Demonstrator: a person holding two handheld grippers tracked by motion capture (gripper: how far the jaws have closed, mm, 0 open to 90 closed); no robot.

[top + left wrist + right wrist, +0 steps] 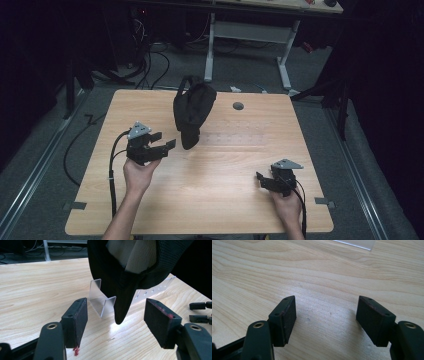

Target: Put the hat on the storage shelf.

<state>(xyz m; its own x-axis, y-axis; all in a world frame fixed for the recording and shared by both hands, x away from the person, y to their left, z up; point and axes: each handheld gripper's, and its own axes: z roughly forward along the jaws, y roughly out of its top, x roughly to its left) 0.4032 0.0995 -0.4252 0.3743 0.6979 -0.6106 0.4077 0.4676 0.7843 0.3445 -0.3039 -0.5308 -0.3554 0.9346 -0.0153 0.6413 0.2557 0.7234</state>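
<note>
A black mesh cap hangs on a clear acrylic stand at the middle back of the wooden table. In the left gripper view the cap shows a pale lining, and its brim tip points down toward the tabletop. My left gripper is open just left of the cap's low end; the brim tip hangs in front of its spread jaws, touching neither. My right gripper rests near the front right, open over bare wood, and is also seen farther off.
A flat clear base strip with small holes runs right from the stand; its corner lies ahead of the right gripper. A grey round grommet sits in the tabletop. Beyond stand a white-legged desk and floor cables.
</note>
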